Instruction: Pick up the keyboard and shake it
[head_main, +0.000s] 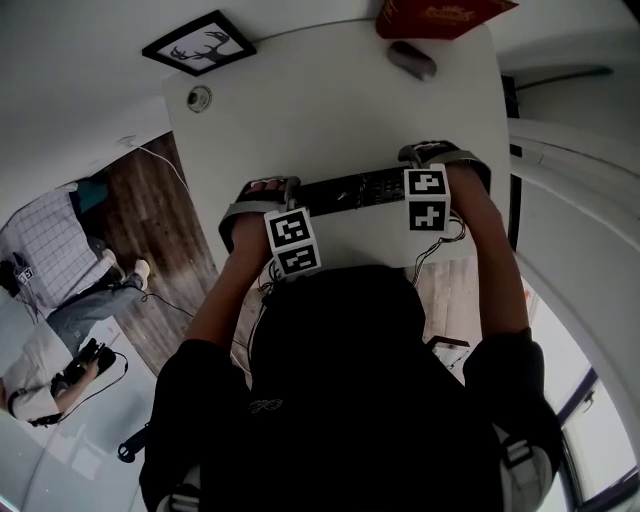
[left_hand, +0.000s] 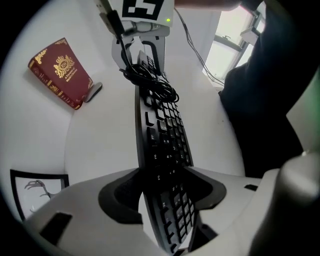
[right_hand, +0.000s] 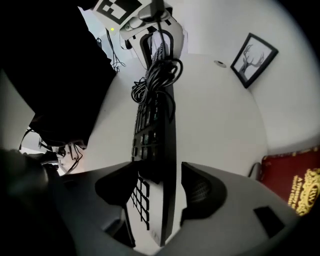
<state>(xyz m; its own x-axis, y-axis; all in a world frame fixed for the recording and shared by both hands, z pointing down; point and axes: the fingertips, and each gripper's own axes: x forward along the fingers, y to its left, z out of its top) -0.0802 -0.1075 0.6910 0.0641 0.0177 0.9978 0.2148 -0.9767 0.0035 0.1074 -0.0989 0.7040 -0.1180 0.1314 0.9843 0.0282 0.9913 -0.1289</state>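
Slim black plastic keyboard (head_main: 355, 188), its cable (right_hand: 156, 80) coiled on it, sits edge-on above the smooth white bench (head_main: 330, 110). Left gripper (left_hand: 162, 197) and right gripper (right_hand: 160, 192) point straight down (jaws released), straddling its ends.

Illumination is bright, diffuse daylight: the white desk (head_main: 330, 110) reads near overexposed and carries only faint, soft shadows. A window (left_hand: 227, 50) in the left gripper view blows out to glare. Both gripper views show strong fisheye bending and black corner vignetting, and the nearest fingers (right_hand: 200, 190) render soft, slightly out of focus.
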